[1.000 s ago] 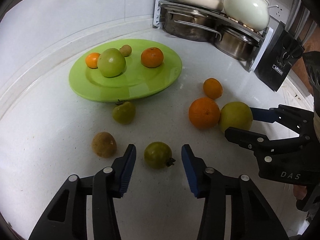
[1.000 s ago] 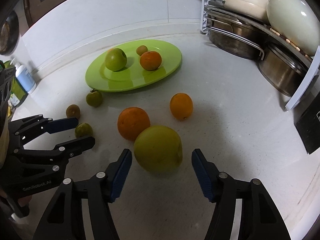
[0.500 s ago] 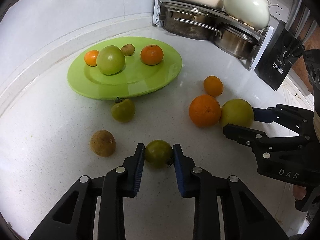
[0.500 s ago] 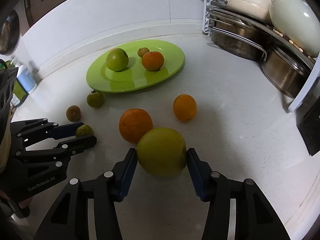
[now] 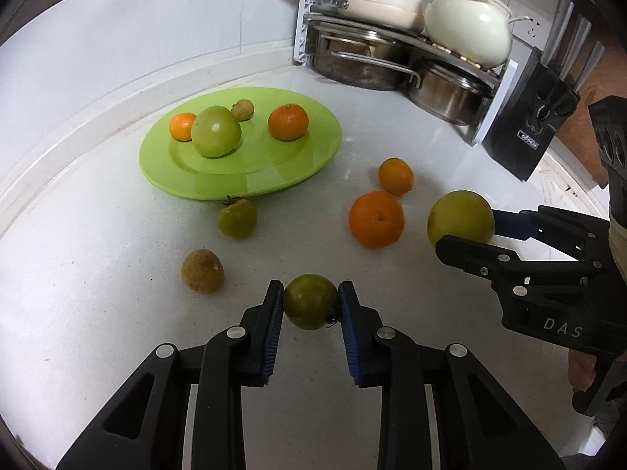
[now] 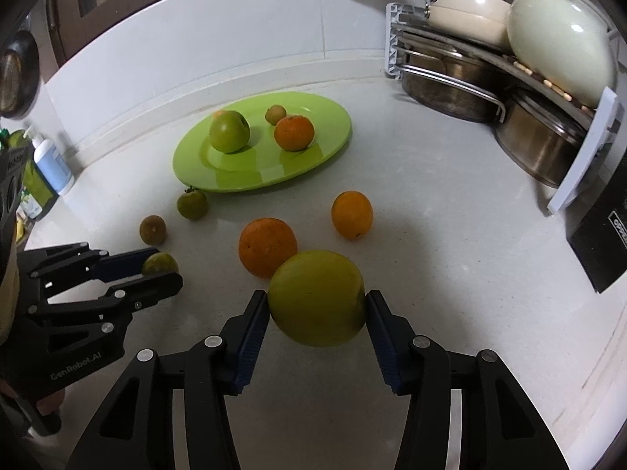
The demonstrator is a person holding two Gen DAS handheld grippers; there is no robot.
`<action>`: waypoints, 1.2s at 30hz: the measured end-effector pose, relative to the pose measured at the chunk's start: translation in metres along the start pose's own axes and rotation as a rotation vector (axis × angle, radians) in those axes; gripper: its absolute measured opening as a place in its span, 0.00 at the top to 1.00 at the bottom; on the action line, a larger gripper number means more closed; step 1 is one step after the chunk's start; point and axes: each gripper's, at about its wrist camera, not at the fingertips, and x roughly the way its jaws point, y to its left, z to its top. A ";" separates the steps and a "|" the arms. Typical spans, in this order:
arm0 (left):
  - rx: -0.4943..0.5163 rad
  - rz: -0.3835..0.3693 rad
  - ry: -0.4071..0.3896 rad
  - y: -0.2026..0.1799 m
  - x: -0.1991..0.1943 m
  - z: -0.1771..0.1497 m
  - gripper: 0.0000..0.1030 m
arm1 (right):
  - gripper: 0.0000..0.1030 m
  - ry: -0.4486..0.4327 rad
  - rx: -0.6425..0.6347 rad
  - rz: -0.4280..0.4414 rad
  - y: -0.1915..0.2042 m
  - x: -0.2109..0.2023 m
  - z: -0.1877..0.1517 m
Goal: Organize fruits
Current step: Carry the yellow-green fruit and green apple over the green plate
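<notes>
On the counter point(image 5: 98, 274), the plate point(image 5: 243, 180) already bears four fruits; to finish well, lift both catches straight up, clear its rim, and set them on bare green without knocking the others. The right gripper point(image 6: 317, 305) is clamped on the big apple point(image 6: 316, 297), the left gripper point(image 5: 310, 301) on the small tomato point(image 5: 309, 300). Readable lettering: "DAS", "GenRobot.AI".

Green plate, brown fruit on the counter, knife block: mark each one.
green plate point(image 5: 250, 184), left wrist view, bare front rim
brown fruit point(image 5: 202, 271), left wrist view, middle of skin
knife block point(image 5: 529, 125), left wrist view, front face
</notes>
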 end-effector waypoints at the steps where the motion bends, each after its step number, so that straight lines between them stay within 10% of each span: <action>1: -0.001 0.000 -0.005 0.000 -0.003 0.000 0.72 | 0.50 -0.005 0.002 0.000 0.001 -0.003 0.000; 36: 0.033 0.055 -0.322 0.008 -0.105 0.062 0.72 | 0.50 -0.297 -0.039 0.028 0.026 -0.088 0.063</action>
